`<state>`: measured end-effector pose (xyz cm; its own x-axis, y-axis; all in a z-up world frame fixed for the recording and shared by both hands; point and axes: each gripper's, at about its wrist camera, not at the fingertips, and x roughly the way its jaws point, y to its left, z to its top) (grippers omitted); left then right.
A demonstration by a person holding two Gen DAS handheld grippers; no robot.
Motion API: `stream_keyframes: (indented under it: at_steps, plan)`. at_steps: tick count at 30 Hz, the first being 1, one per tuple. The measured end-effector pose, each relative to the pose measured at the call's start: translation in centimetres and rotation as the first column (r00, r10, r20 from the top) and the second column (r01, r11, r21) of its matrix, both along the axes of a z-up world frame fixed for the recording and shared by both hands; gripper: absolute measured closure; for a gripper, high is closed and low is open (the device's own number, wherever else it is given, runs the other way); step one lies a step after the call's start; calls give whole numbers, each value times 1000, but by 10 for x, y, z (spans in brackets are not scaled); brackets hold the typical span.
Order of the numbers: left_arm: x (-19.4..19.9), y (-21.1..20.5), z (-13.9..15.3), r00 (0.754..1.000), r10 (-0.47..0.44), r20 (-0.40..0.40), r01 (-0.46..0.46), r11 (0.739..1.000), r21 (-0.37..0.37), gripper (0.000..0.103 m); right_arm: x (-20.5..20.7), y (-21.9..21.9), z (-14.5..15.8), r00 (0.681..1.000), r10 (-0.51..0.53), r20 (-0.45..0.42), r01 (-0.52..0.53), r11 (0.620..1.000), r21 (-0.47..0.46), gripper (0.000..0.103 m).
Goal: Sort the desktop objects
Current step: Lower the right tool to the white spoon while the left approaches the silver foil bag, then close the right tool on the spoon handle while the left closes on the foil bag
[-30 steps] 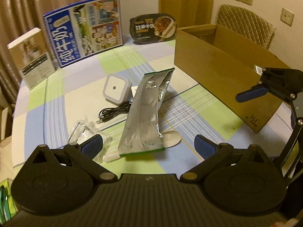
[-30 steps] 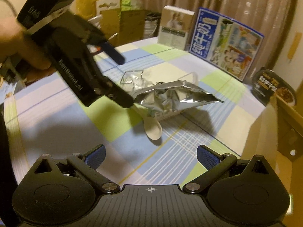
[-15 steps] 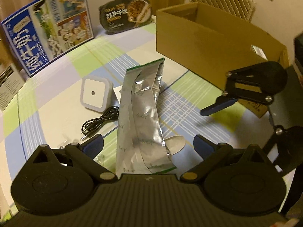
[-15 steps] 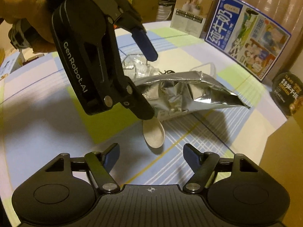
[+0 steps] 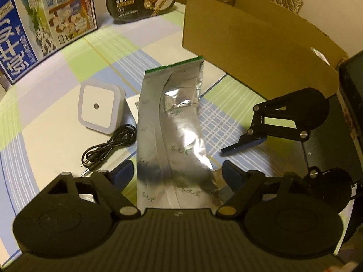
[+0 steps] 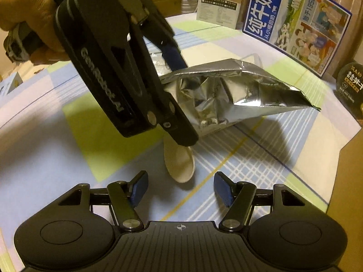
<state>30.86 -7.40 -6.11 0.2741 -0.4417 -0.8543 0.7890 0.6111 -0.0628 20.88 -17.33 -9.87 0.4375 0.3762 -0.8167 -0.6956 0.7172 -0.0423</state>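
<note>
Two grippers over the table, both spread wide, nothing held in either. Left gripper (image 5: 177, 173) straddles the near end of the foil bag (image 5: 174, 131): one blue pad on each side of the bag's width, not yet pressing as far as the left wrist view shows. Bag's long axis runs straight away from the left fingers toward the cardboard box (image 5: 261, 45), green-edged open mouth at the far end, so the left jaws close across the short axis. From the right wrist view the same bag (image 6: 226, 95) lies crosswise, mouth pointing right, puffed and lifted off the cloth, with the left gripper (image 6: 179, 99) coming down on its left end. Right gripper (image 6: 180, 189) sits lower and nearer the white spoon (image 6: 180, 163), whose bowl points at the gap between its pads; the handle runs under the bag and is hidden. Judgement: left is the nearer hand for the bag, right for the spoon. Box stands just beyond the bag's far end. Night light (image 5: 99, 108) and black cable (image 5: 109, 145) lie left of the bag, untouched.
</note>
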Motion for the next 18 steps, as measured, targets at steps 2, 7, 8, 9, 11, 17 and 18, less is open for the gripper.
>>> stream_keyframes:
  at_steps: [2,7,8,9,11,17,18]
  plan:
    - [2,0,-3,1000,4,-10,-4,1000,6,37,4,1,0,1000,-1,-2,1,1000,9,43]
    - [4,4,0,1000,14,-21,-14,1000,9,50,12,4,1,1000,-12,-19,13,999,38,63]
    - [3,5,1,1000,13,-21,-12,1000,14,52,13,4,1,1000,-12,-27,13,999,46,68]
    - [2,6,2,1000,10,-23,-9,1000,17,53,13,4,2,999,-13,-33,15,999,52,79]
    - [0,8,3,1000,11,-24,-10,1000,22,53,11,4,3,999,-18,-48,21,998,58,95]
    - [-12,13,6,1000,27,-16,-26,999,31,55,-7,-9,9,988,-117,-105,126,988,86,96]
    - [-16,14,6,999,30,-16,-29,999,33,55,-12,-13,11,983,-146,-116,157,983,91,97]
